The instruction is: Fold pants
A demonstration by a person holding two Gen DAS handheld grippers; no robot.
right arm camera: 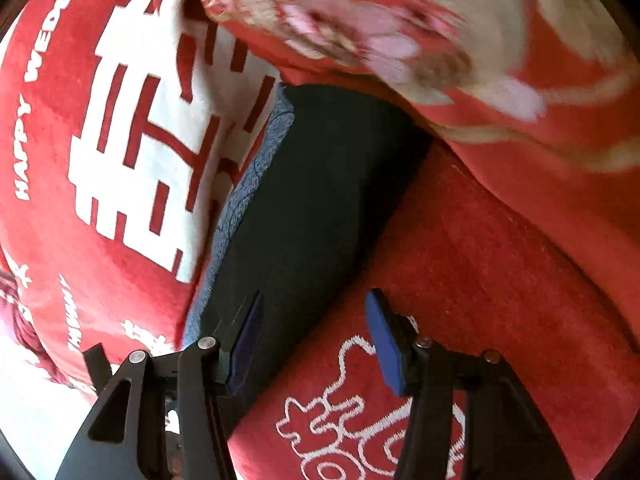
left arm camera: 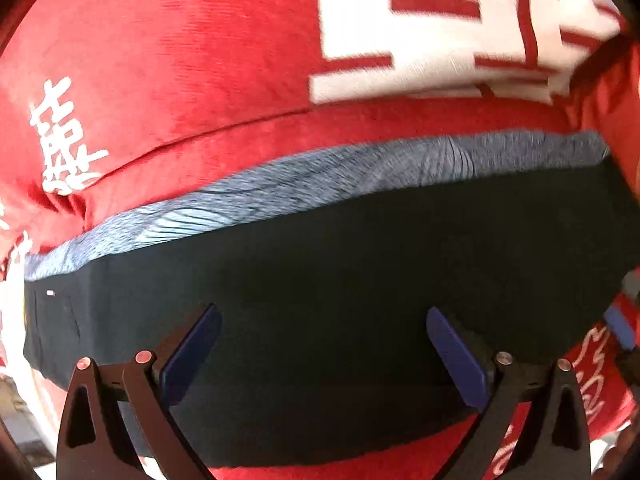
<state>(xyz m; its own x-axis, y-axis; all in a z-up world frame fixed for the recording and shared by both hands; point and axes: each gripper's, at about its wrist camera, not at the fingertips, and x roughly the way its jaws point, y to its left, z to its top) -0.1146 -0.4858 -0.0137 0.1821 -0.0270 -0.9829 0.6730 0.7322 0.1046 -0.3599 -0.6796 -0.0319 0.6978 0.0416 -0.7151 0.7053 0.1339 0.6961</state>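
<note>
The dark pants (left arm camera: 340, 280) lie folded flat on a red blanket, with a grey-blue fleece lining (left arm camera: 320, 184) showing along the far edge. My left gripper (left arm camera: 322, 316) is open just above the middle of the pants, holding nothing. In the right wrist view the pants (right arm camera: 312, 200) form a long dark band with the lining (right arm camera: 248, 184) on the left side. My right gripper (right arm camera: 314, 304) is open over the pants' near right edge, holding nothing. The right gripper also shows in the left wrist view (left arm camera: 618, 328) at the far right edge.
The red blanket (left arm camera: 180, 60) with white characters (left arm camera: 440, 32) covers the surface. In the right wrist view a red quilt with pink flowers (right arm camera: 400, 40) lies bunched along the top right. A bright floor area (right arm camera: 32, 400) shows at the lower left.
</note>
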